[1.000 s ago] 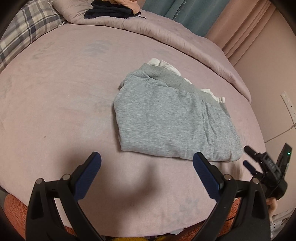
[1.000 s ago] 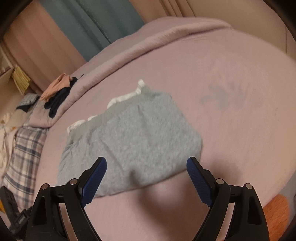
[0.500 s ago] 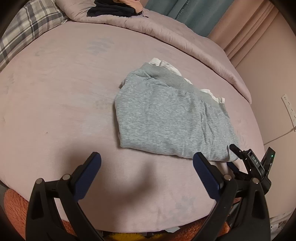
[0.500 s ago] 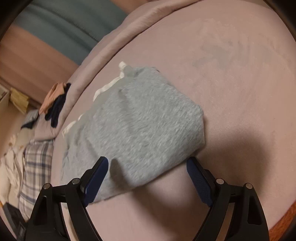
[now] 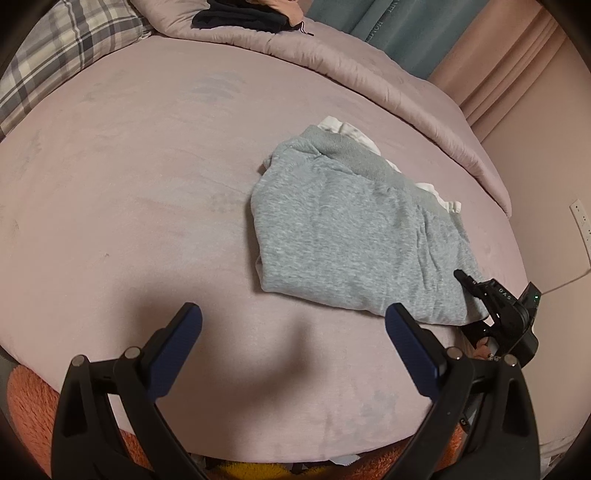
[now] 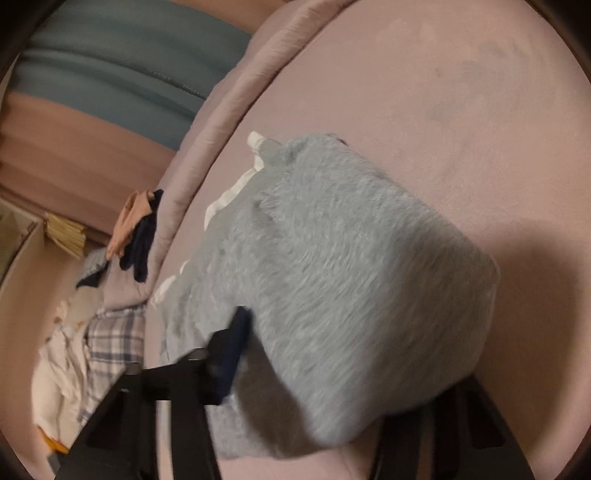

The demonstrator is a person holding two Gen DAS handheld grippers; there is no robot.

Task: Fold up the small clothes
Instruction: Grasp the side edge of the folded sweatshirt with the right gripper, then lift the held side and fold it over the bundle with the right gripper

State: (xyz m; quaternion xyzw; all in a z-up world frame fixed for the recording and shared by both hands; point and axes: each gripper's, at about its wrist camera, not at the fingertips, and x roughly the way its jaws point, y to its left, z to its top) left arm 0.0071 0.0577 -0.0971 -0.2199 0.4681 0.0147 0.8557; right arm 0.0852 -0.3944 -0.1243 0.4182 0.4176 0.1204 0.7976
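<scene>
Pink bedding [image 5: 155, 192] stretches under both my claws, and the change is all on my right side. A second ago my right claw [image 6: 332, 354] hovered wide above the near edge of the grey sweatshirt [image 5: 354, 236]; now it has dropped onto that edge and its jaws are closing, with the folded cloth bunched between them and one blue finger [image 6: 232, 350] pressed into the fabric. I judge this is the pinch for the next fold. My left claw [image 5: 291, 347] hangs wide and empty over bare bedding just short of the sweatshirt. Farther off, white trim peeks from the sweatshirt's far edge, and dark clothes [image 5: 240, 16] lie on the rolled quilt [image 5: 369, 81].
</scene>
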